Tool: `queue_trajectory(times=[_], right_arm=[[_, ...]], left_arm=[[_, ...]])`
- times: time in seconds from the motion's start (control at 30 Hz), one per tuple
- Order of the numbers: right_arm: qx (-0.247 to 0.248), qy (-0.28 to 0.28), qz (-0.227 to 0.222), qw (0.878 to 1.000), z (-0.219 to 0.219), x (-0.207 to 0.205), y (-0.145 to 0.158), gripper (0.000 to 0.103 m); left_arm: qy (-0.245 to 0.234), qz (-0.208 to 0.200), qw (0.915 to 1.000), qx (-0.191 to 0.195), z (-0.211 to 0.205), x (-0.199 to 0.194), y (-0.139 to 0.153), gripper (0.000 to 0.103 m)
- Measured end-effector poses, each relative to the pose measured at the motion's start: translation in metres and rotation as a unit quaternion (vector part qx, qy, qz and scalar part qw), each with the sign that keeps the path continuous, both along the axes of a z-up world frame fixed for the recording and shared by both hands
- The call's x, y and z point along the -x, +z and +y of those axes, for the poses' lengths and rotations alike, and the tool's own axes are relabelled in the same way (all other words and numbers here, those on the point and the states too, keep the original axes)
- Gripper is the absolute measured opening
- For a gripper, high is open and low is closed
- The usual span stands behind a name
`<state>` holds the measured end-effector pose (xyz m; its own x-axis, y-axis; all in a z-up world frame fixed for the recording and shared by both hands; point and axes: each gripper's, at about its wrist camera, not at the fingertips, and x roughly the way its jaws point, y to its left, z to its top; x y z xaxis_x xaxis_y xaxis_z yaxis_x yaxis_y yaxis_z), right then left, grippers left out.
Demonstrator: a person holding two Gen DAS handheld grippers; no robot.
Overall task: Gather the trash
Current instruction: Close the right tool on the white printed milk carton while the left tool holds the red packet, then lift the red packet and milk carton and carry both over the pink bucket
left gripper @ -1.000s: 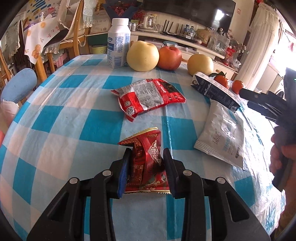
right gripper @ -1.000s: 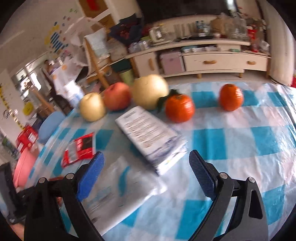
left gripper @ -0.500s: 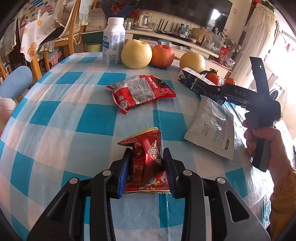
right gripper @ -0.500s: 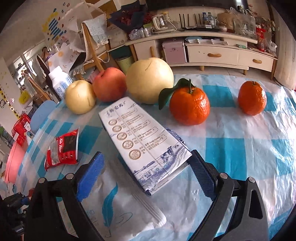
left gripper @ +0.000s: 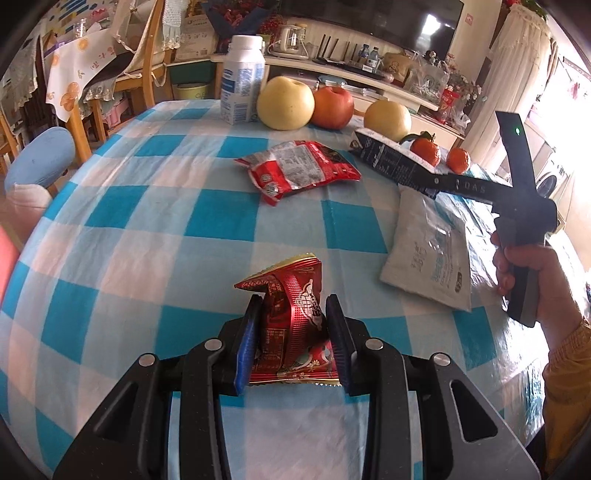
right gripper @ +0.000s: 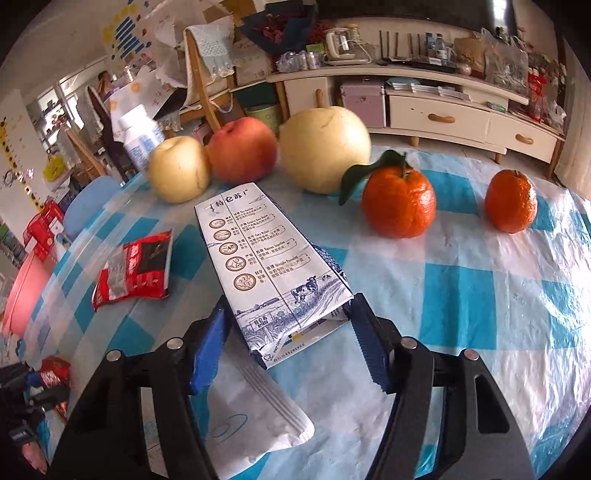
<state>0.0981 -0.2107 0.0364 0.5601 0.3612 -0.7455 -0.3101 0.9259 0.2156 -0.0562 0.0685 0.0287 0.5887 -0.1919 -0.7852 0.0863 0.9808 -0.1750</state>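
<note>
One milk carton (right gripper: 273,269), long axis pointing away

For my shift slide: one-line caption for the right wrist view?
Right gripper, jaws just closing, straddles the milk carton lying flat beside fruit on the checked tablecloth.

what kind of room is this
Most likely a lived-in home living and dining room: a table under a blue checked cloth holding fruit and wrappers, wooden chairs draped with cloths, and a low cabinet against the wall with a dark screen above it.
</note>
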Motion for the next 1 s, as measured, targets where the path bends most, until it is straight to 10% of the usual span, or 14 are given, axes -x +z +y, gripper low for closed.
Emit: queue_trajectory(times=[0.33, 1.0], right_arm=[[0.017, 0.038, -0.004, 0.999, 0.04, 0.046, 0.002, 0.065], [-0.012, -0.089, -0.092, 0.992, 0.04, 0.121, 0.047, 0.065]], left_arm=[[0.008, -0.018, 0.9995, 0.024, 0.019, 0.006, 0.013, 0.037], [0.01, -0.036, 0.9961, 0.081, 0.067, -0.001, 0.022, 0.037]])
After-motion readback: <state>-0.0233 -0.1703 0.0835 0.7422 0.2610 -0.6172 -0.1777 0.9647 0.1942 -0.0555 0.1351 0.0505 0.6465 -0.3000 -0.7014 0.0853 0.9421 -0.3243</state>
